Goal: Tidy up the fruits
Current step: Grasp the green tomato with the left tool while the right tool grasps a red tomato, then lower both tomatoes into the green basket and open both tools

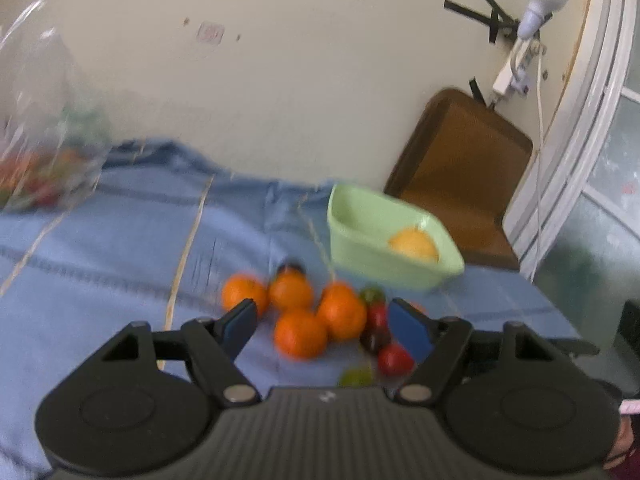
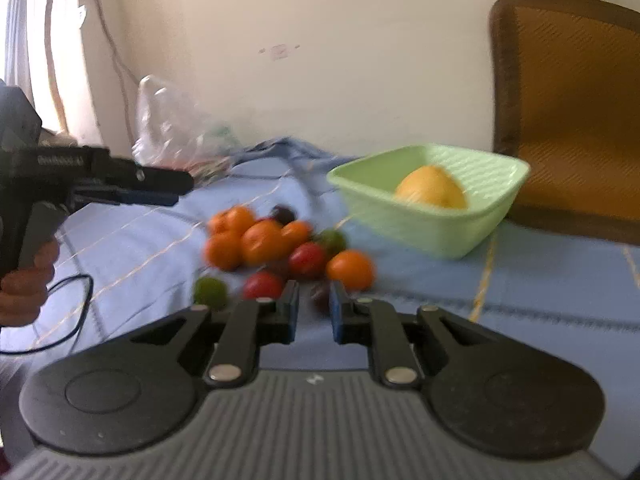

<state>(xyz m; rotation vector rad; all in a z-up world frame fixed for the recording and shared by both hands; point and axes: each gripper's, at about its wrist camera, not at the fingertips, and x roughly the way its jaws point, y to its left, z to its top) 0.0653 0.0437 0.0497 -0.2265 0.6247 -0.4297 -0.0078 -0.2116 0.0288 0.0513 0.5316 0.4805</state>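
Note:
Several oranges (image 1: 300,332) (image 2: 260,240) lie heaped on a blue cloth (image 1: 100,280) together with small red (image 1: 394,360) (image 2: 306,258), green (image 2: 210,292) and dark fruits. Behind the heap to the right, a pale green basket (image 1: 360,236) (image 2: 420,232) holds one yellow fruit (image 1: 414,244) (image 2: 430,188). My left gripper (image 1: 322,312) is open, its jaws spread in front of the heap with nothing between the pads. My right gripper (image 2: 315,300) has its jaws close together at the near edge of the heap. A small dark fruit (image 2: 320,296) shows at its tips; the blur hides whether it is pinched.
A clear plastic bag (image 1: 44,160) (image 2: 176,128) with more produce sits at the back left by the wall. A brown cushioned panel (image 1: 464,168) (image 2: 572,100) leans behind the basket. In the right wrist view, a hand (image 2: 24,288) holds the left gripper (image 2: 160,188) at the left.

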